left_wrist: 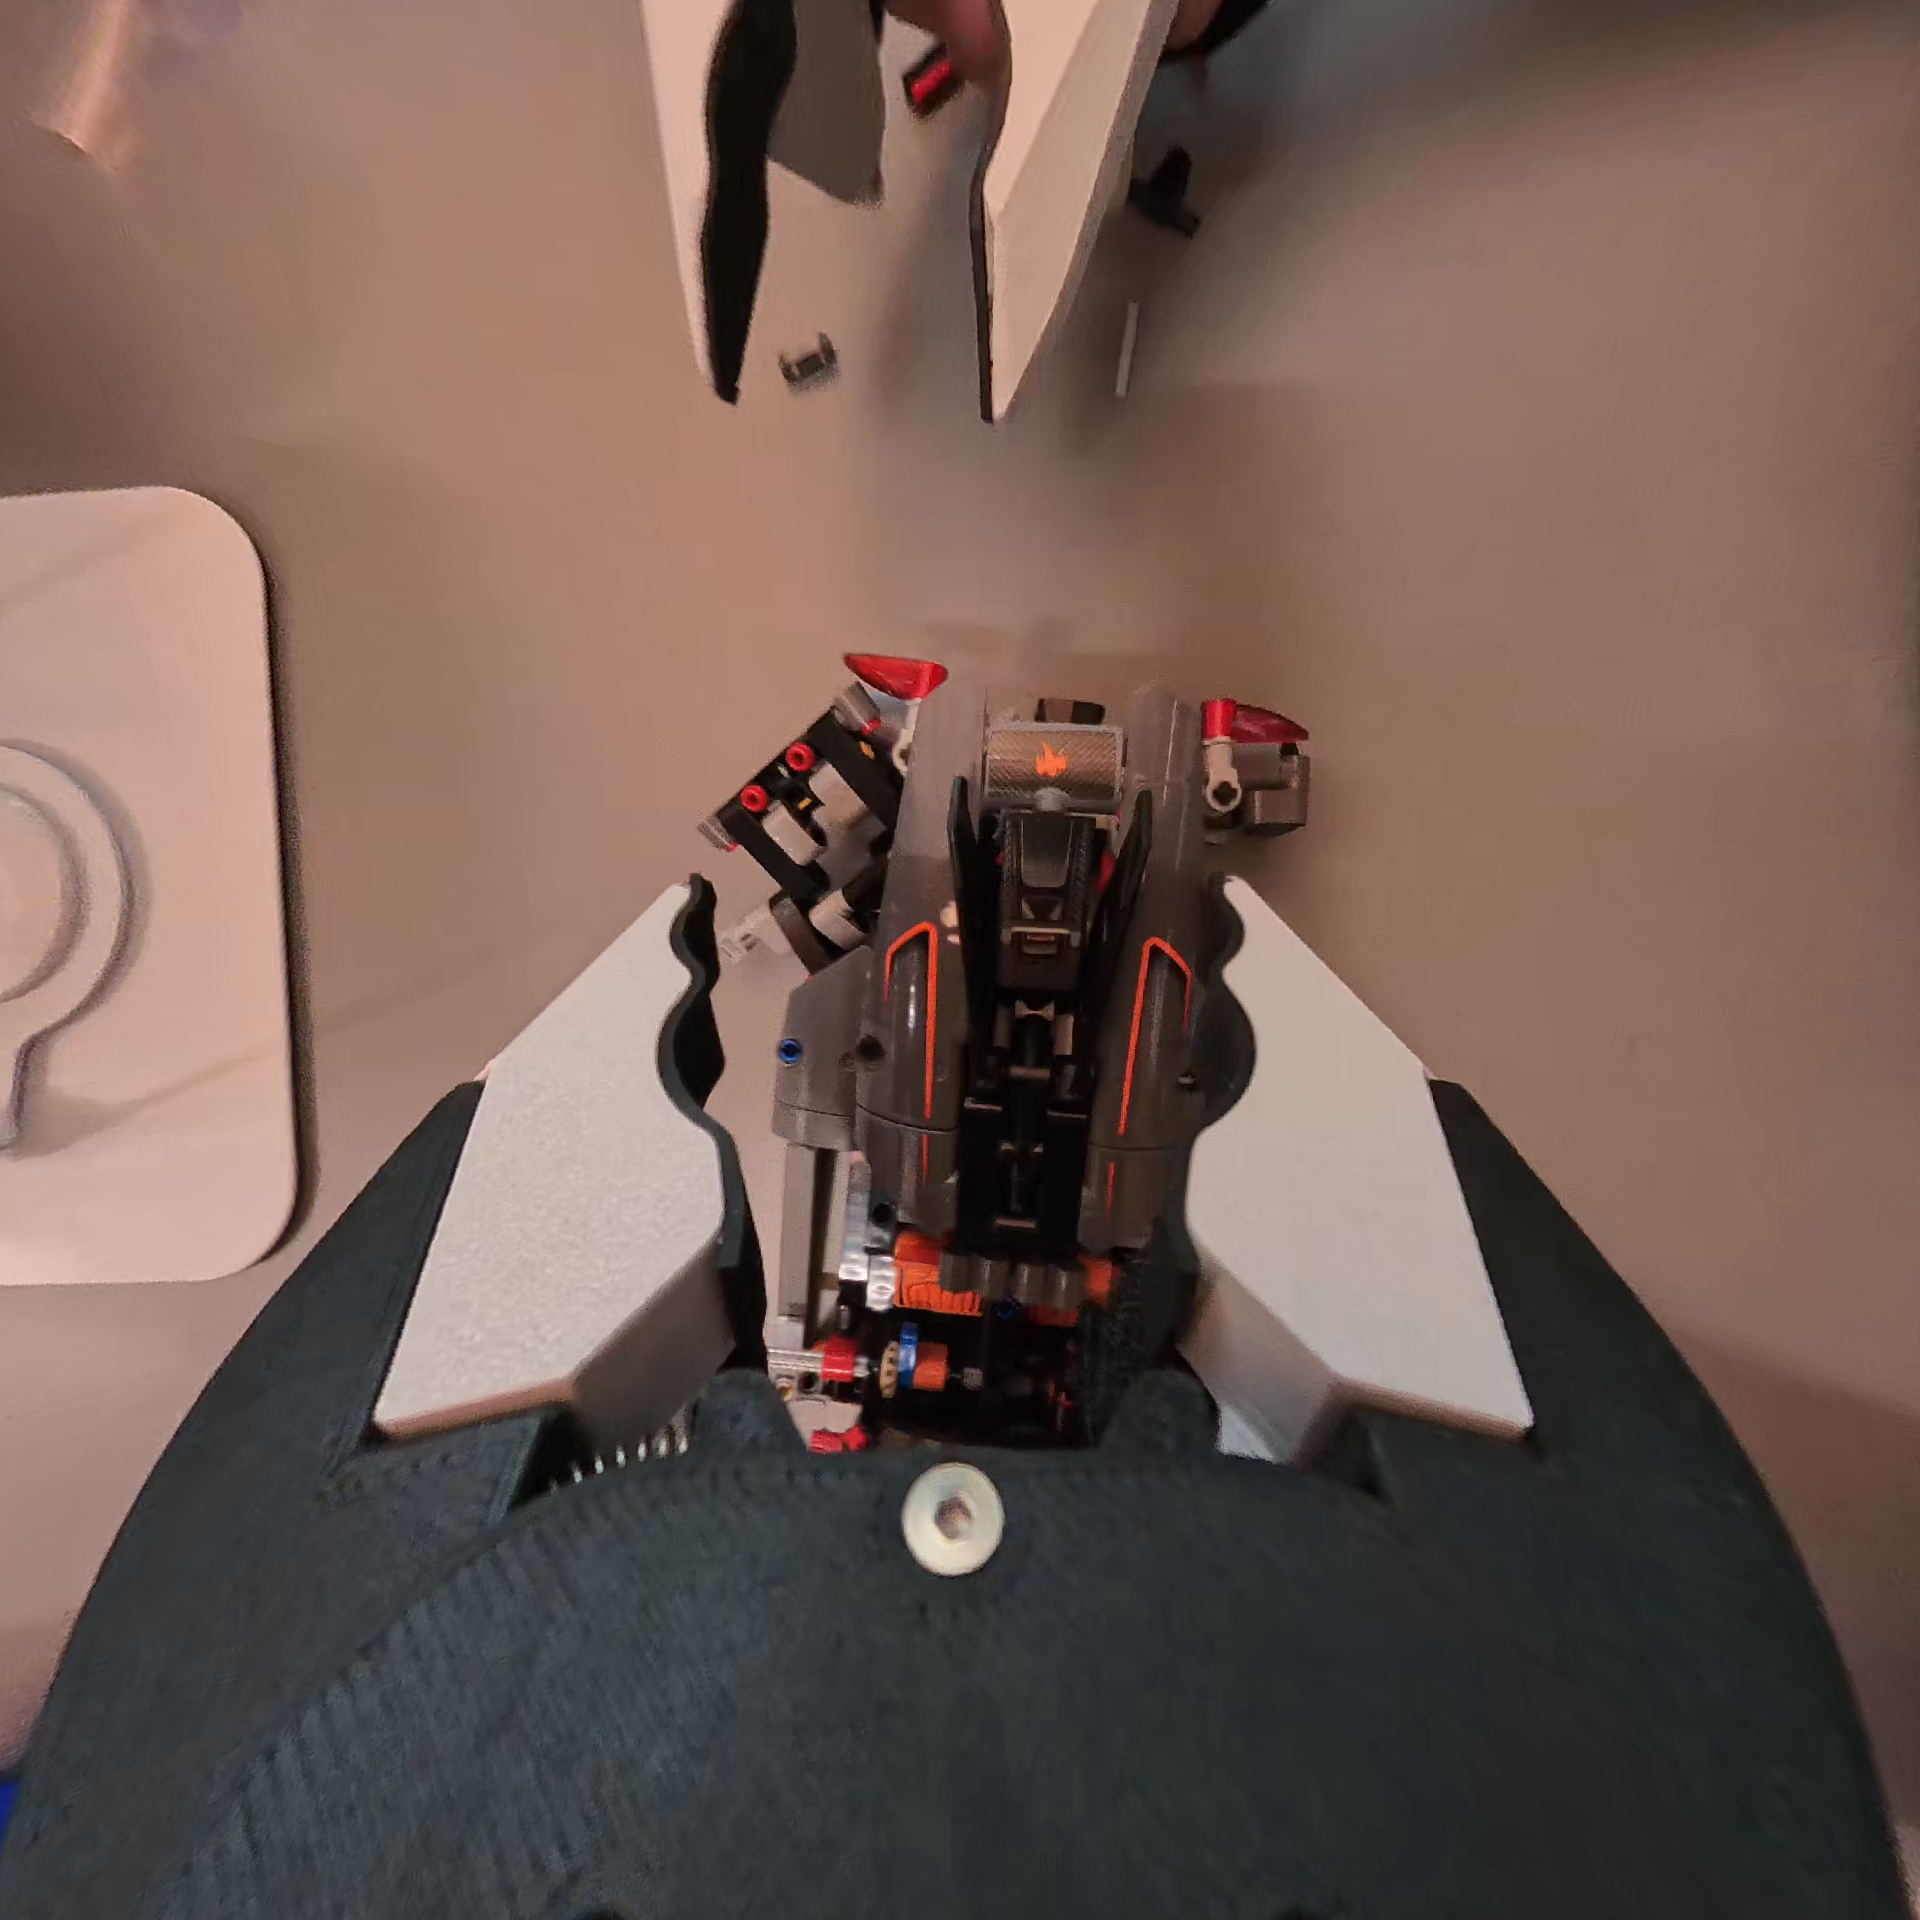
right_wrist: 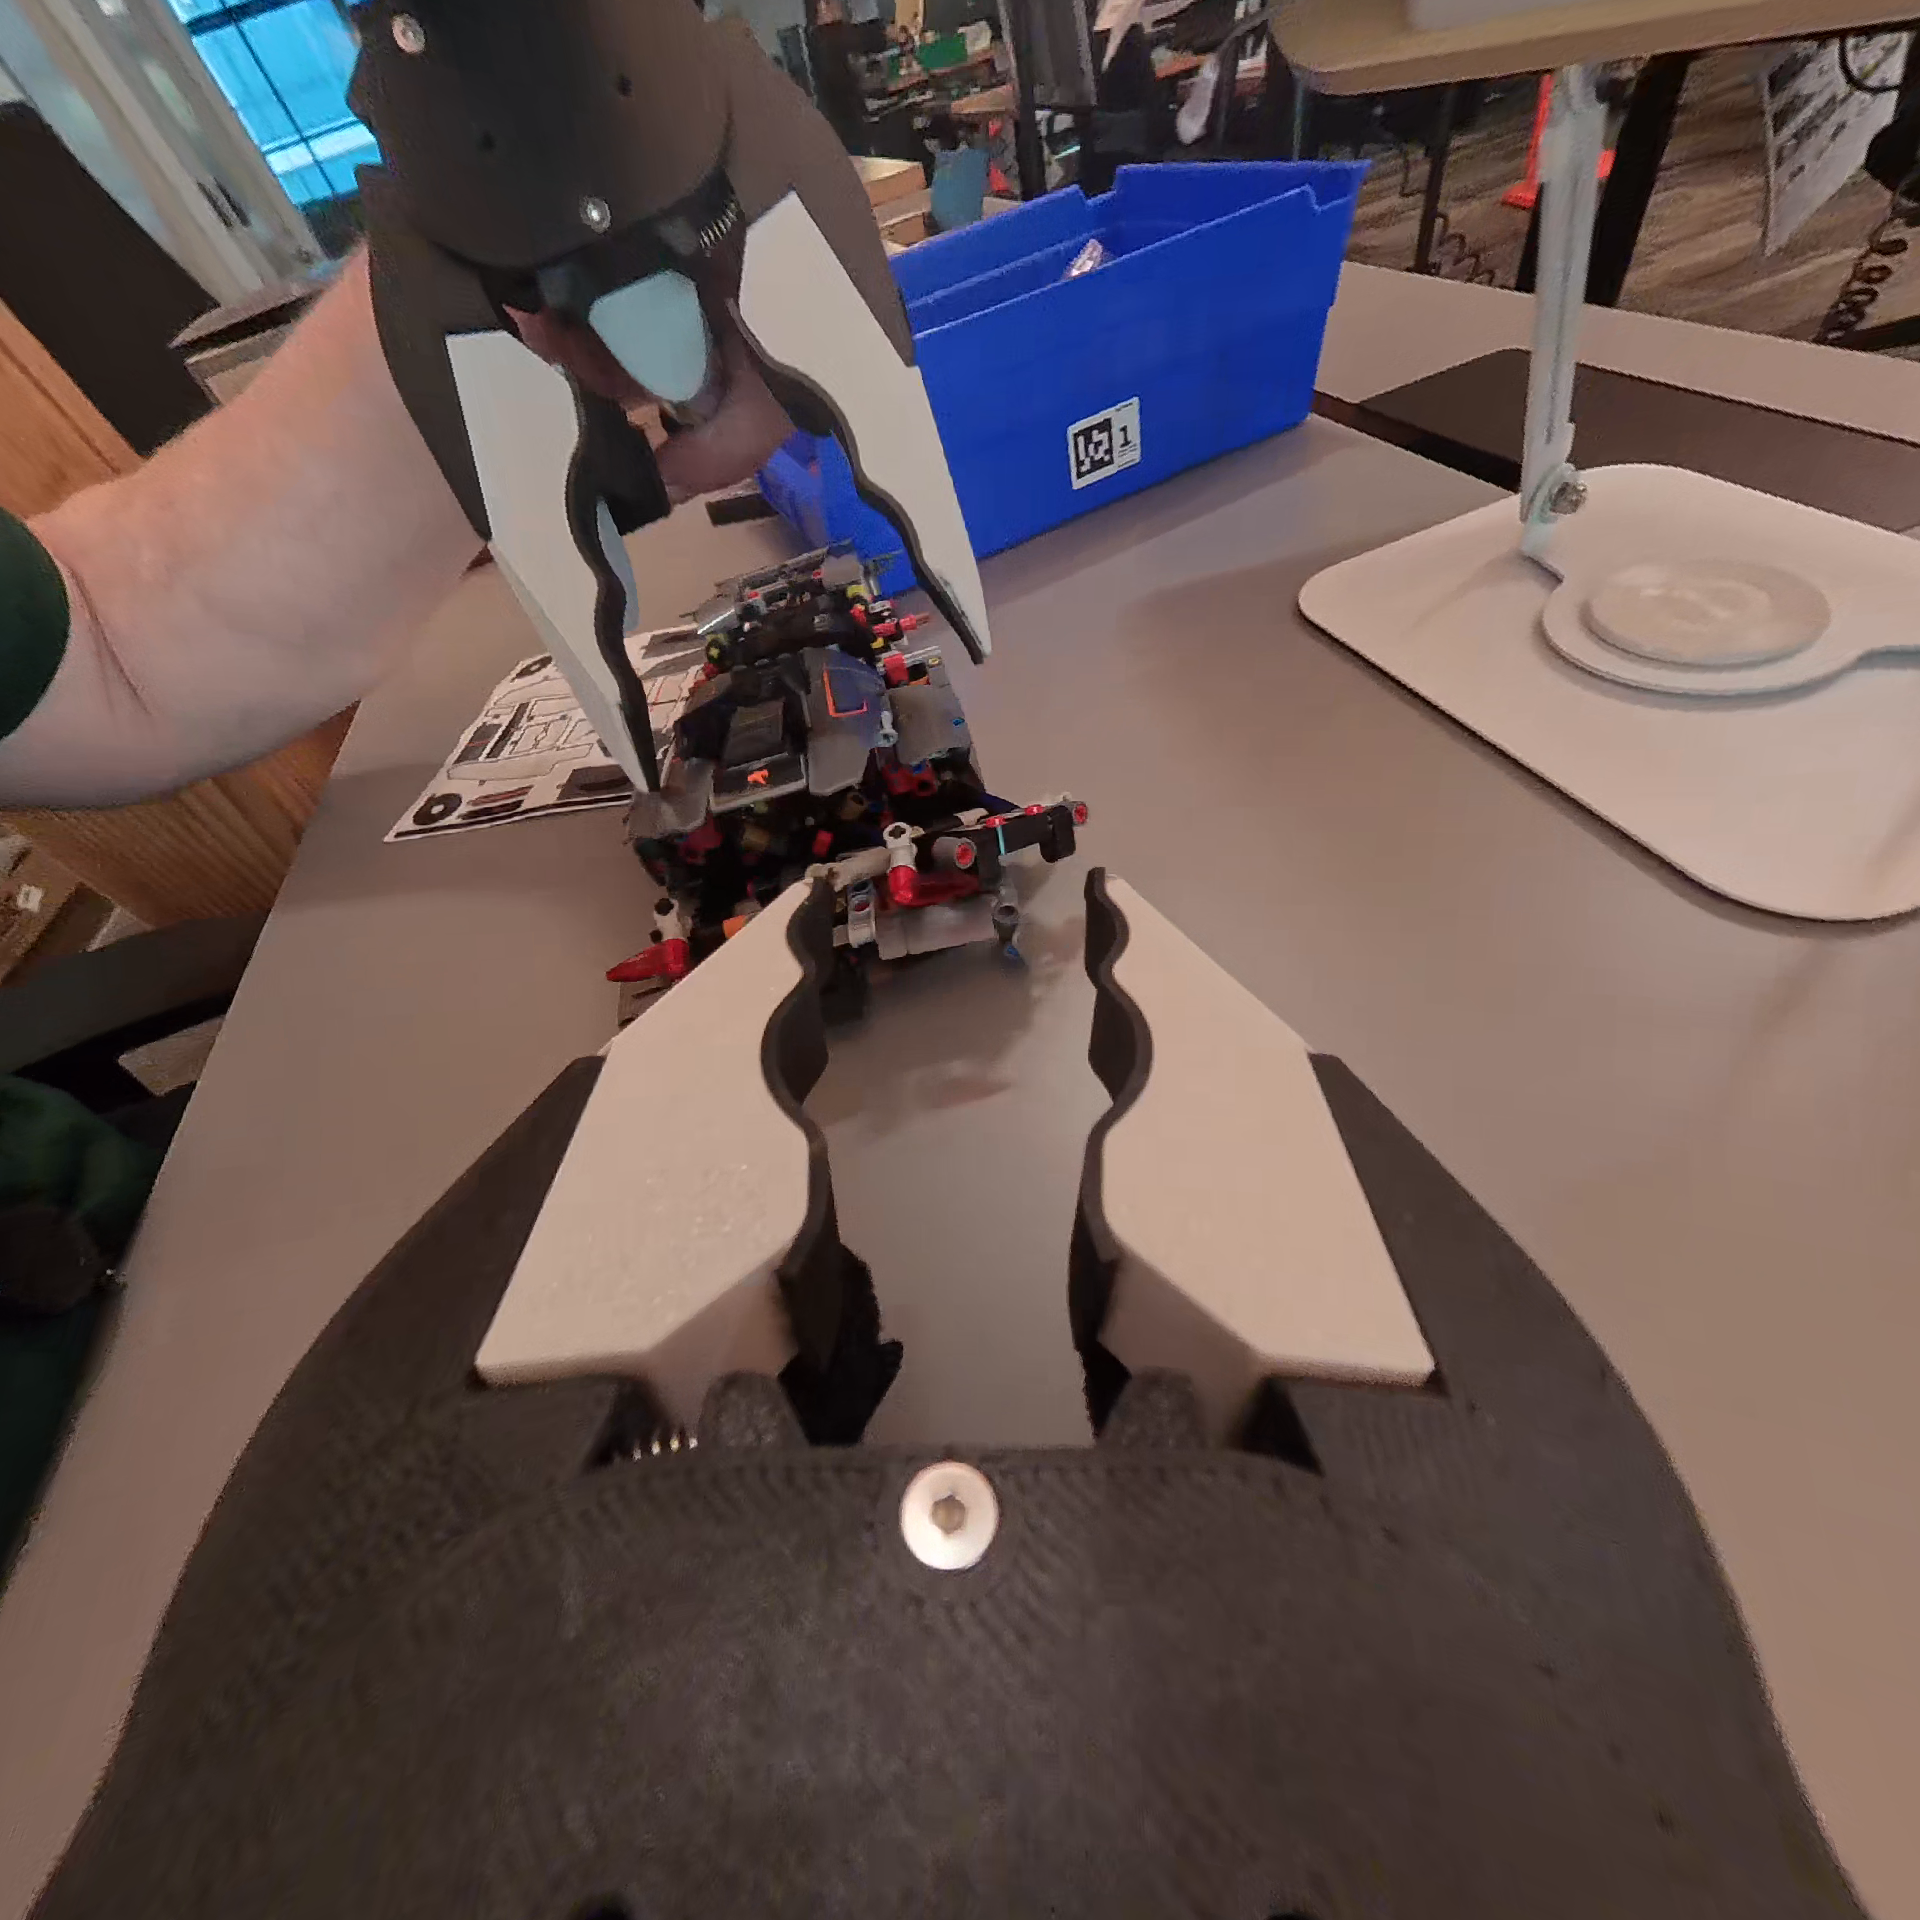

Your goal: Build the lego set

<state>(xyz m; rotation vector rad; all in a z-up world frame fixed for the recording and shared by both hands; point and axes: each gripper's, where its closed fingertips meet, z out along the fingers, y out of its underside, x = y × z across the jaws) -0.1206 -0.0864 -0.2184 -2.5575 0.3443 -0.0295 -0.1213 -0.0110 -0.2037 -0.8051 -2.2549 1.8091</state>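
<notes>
Left gripper [left_wrist: 961, 997] spread wide, straddling the lego car [left_wrist: 1023, 1039] on the tabletop [right_wrist: 1351, 1039]; right gripper [right_wrist: 951, 904] apart, empty, just beside it.

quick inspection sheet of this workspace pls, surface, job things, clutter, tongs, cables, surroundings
surface: flat grey tabletop, with a dark mat at its far side.
job's things: dark grey and black lego car with orange stripes and red pins, part built, on the table; printed sheet of part pictures beside it; small loose pieces farther off.
clutter: blue plastic bin behind the car; white flat stand base with a metal post.
tongs: left tongs straddle the car, open as seen from the right wrist view; right tongs open, empty, just short of the car's near end.
cables: a coiled black cord in the background.
surroundings: busy room, a window, tables.
</notes>
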